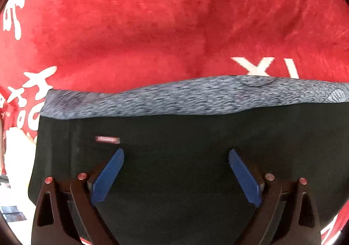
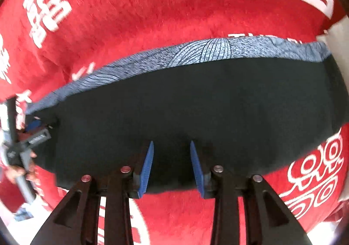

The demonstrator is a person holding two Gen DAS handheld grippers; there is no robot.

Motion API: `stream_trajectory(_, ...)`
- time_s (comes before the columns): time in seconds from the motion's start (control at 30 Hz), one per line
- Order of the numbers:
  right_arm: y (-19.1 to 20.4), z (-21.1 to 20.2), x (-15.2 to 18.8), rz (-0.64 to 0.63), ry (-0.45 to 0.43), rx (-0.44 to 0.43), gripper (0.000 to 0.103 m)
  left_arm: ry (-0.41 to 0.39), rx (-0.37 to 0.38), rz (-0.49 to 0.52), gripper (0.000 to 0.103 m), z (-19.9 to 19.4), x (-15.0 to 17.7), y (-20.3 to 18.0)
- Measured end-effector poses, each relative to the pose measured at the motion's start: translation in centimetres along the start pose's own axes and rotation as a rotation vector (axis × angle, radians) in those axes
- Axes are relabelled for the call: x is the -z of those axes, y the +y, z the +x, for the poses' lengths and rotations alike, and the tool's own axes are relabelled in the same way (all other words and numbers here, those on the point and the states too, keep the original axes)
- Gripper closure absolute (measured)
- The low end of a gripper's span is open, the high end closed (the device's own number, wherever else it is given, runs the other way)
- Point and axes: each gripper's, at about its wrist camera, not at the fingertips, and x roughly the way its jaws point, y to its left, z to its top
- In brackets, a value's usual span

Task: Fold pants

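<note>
Left gripper [image 1: 176, 154]: jaws wide open, nothing between them, poised over the black panel of the pants [image 1: 174, 146]. Whether the blue pads [image 1: 108, 176] touch the cloth, can't tell.

Right gripper [image 2: 171, 146]: jaws partly open, narrower gap than the left, nothing clamped. Its fingertips sit over the pants' near edge, with black fabric visible between the pads and no bunching or pinch there.

Pants: lying flat on the red blanket [image 1: 141, 26] with white lettering. Compact dark block, with a grey-blue patterned band [image 2: 196, 53] along the pants' far edge. Small pale label [image 1: 107, 139] on the black fabric just beyond the left gripper's left pad. In the right wrist view the left gripper's body [image 2: 26, 142] and the person's hand [image 2: 19, 170] sit at the pants' left end.

Surface under the blanket not visible, so table or bed unknown.

Progress, my read: pants already look folded down, since no separate legs show, the outline is short, and the edges are fairly straight. The band peeking past the black layer suggests one layer stacked on another. Both grippers free of fabric, so this looks like a stage between grasps or near the end. Possibly one more fold or a smoothing pass left; can't confirm layer count.
</note>
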Motion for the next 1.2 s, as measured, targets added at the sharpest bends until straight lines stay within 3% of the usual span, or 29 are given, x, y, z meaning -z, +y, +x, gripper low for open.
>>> stream_trajectory(0.17, 0.4, -1.6, 2.6, 0.084, -0.003, -0.229, 0.058, -0.011, 0.016, -0.073, 0.005, -0.4, 0.5, 4.0)
stream_trajectory(0.33, 3.6, 0.1, 5.3, 0.103, 0.061, -0.399, 0.057, -0.016, 0.033, -0.118, 0.005, -0.2, 0.7, 7.3)
stream_trajectory(0.43, 7.2, 3.6, 6.3, 0.095, 0.102, -0.441, 0.057, -0.019, 0.027, -0.107, 0.005, 0.0, 0.9, 7.5)
stream_trajectory(0.73, 12.8, 8.1, 8.0, 0.079, 0.196, -0.546, 0.057, -0.011, 0.066, -0.087, 0.005, -3.1, 2.0, 5.6)
stream_trajectory(1.1, 14.5, 10.1, 7.9, 0.171, 0.174, -0.598, 0.057, 0.022, 0.044, -0.061, 0.005, -2.1, 3.0, 5.2)
stream_trajectory(1.17, 14.3, 10.5, 7.6, 0.217, 0.194, -0.606, 0.066, 0.024, 0.067, -0.052, 0.005, -2.5, 3.1, 4.9)
stream_trajectory(1.2, 14.4, 10.5, 7.4, 0.223, 0.196, -0.591, 0.090, 0.020, 0.069, -0.047, 0.005, -2.8, 3.1, 4.7)
